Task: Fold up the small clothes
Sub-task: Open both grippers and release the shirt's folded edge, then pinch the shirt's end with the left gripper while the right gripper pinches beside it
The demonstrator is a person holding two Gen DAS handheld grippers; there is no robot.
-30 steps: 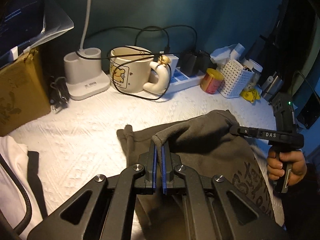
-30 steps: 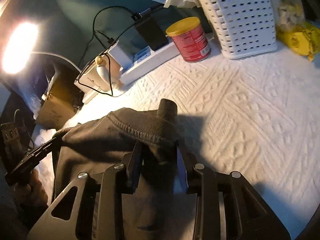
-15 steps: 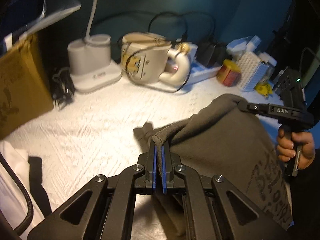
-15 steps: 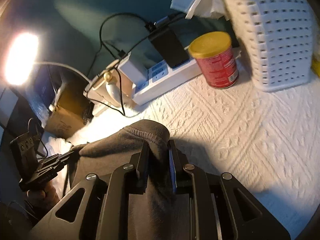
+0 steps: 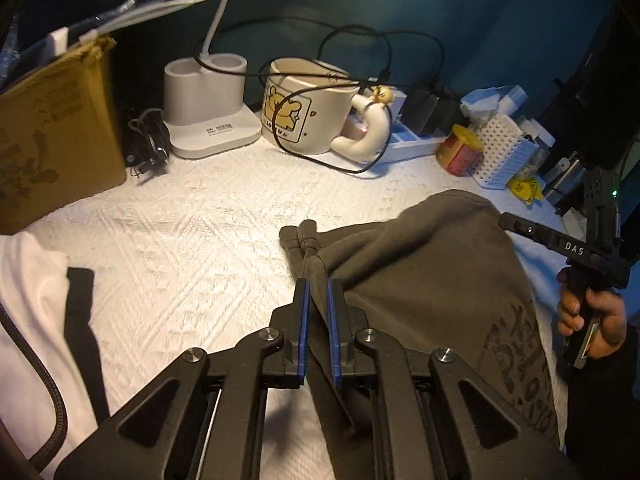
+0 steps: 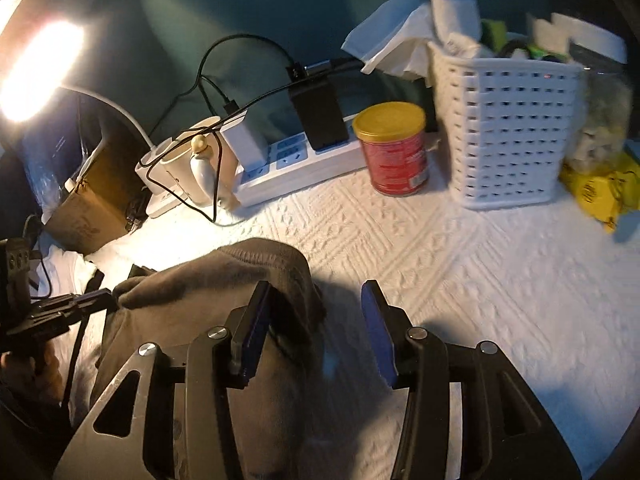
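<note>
Slippage is the main risk. Both grippers work at the dark garment [image 5: 420, 280], which lies on the white bedspread [image 5: 192, 240] in front of the mug [image 5: 308, 112]. The right gripper [image 6: 316, 320] has just been opening; its jaws stand wide, cloth draped against one pad only, so that corner could flop back. The left gripper [image 5: 318, 320] has narrow jaws with a fabric edge between them; if that edge slips out, the fold may skew toward the mug's trailing cable [image 5: 340, 160].
</note>
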